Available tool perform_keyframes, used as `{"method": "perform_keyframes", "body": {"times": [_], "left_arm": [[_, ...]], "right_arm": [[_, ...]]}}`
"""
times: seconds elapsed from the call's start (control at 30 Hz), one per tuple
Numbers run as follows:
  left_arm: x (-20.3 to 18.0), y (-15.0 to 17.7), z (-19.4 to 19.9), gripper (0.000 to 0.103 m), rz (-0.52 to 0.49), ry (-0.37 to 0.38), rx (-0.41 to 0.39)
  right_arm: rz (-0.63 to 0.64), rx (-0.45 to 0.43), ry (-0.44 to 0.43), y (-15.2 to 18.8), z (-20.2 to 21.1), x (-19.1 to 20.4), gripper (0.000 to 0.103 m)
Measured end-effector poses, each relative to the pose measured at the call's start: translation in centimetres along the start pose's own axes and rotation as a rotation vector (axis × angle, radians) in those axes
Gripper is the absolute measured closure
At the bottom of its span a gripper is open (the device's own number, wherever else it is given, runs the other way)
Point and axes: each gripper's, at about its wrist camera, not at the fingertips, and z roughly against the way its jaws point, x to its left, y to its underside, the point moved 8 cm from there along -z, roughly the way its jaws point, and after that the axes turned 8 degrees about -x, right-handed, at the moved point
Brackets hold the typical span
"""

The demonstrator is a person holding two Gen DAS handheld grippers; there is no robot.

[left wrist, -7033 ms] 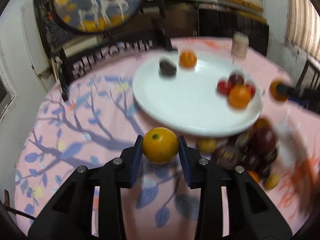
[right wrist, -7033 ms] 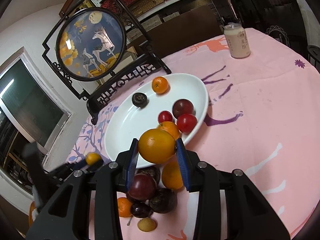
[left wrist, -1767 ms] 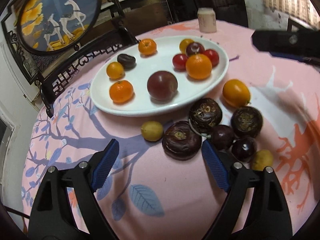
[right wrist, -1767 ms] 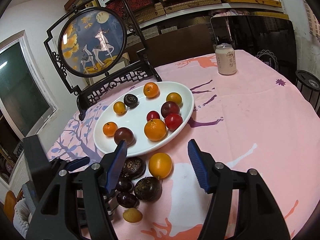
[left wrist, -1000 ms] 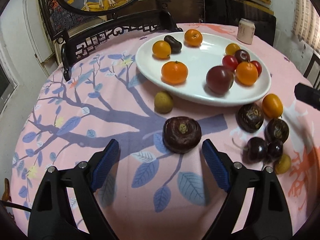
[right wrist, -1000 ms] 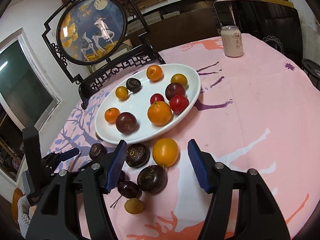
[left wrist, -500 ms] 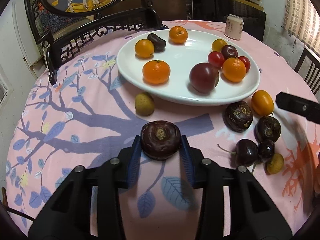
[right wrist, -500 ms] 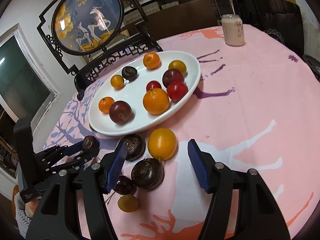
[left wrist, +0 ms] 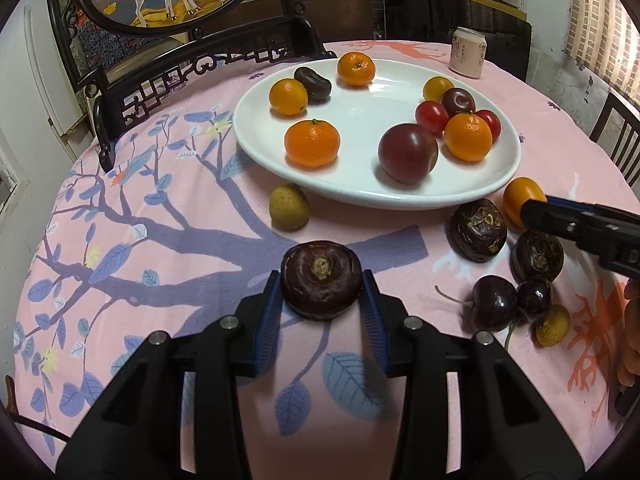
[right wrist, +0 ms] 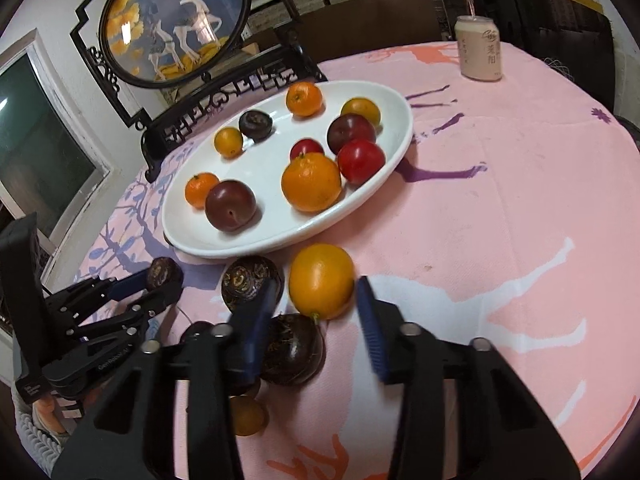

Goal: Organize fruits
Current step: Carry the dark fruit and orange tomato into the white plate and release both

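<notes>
My left gripper [left wrist: 322, 280] is shut on a dark purple flat fruit [left wrist: 321, 279], low over the pink tablecloth; it also shows in the right wrist view [right wrist: 162, 273]. My right gripper [right wrist: 316, 294] is closing around a yellow-orange fruit [right wrist: 321, 280] lying on the cloth; its blue pads stand at the fruit's sides, contact unclear. The white oval plate [left wrist: 360, 196] [right wrist: 384, 178] holds several oranges, plums and red fruits.
Loose dark fruits [left wrist: 477, 230] [right wrist: 294, 348], cherries [left wrist: 495, 307] and small yellow fruits [left wrist: 289, 207] lie on the cloth near the plate. A drink can [right wrist: 479, 48] stands at the far side. A framed round deer picture on a black stand [right wrist: 176, 20] is behind the plate.
My left gripper stays shut on the dark fruit. My right gripper has moved in and narrowed its jaws around the yellow-orange fruit.
</notes>
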Motion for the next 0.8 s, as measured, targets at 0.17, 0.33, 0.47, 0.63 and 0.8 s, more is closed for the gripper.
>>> {"method": "perform_keyframes", "body": {"times": [0.17, 0.33, 0.47, 0.63, 0.8], "left_arm": [[0.0, 0.0, 0.1, 0.063, 0.005, 0.007, -0.003], [0.1, -0.4, 1.2, 0.063, 0.023, 0.024, -0.028], [0.4, -1.7, 2.6, 0.063, 0.05, 0.034, -0.083], [1.4, -5.6, 1.9, 0.063, 0.087, 0.004, -0.109], [1.7, -10.4, -0.9, 0.063, 0.124, -0.007, -0.126]], "right_arm": [[-0.005, -0.033, -0.009, -0.5, 1.1, 0.0, 0.069], [-0.021, -0.086, -0.026, -1.4, 3.1, -0.1, 0.069], [-0.033, -0.119, -0.033, -2.1, 3.9, -0.1, 0.069], [-0.035, -0.152, -0.073, -4.4, 3.4, 1.1, 0.069], [0.002, -0.148, -0.061, -7.4, 0.4, 2.8, 0.069]]}}
